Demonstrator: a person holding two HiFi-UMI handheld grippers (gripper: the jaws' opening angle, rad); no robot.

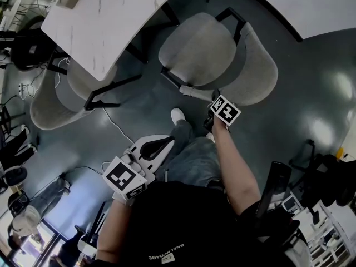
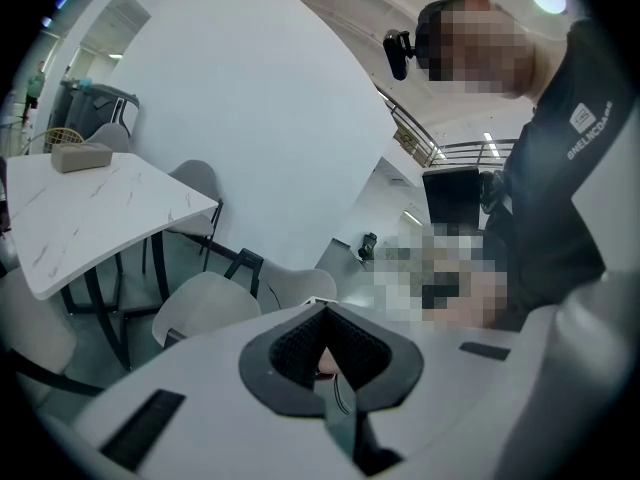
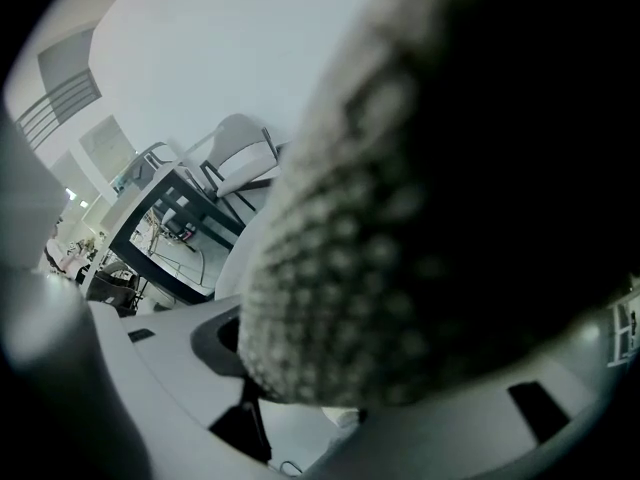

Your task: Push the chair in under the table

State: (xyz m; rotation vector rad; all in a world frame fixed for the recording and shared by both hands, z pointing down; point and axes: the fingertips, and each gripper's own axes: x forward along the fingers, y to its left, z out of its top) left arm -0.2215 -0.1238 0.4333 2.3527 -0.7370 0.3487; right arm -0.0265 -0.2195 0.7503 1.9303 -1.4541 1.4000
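We see a grey chair (image 1: 206,52) standing clear of the white table (image 1: 105,21), not yet tucked under. Our right gripper (image 1: 194,92) has its jaws clamped on the chair's padded edge, probably to steer the push. Our left gripper (image 1: 164,144), jaws together and empty, hangs idle by our body.

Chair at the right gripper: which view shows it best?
Head view: the chair shows nearly whole, seat and back, beside the table. Left gripper view shows it small and partly hidden; right gripper view shows only blurred fabric, close up.
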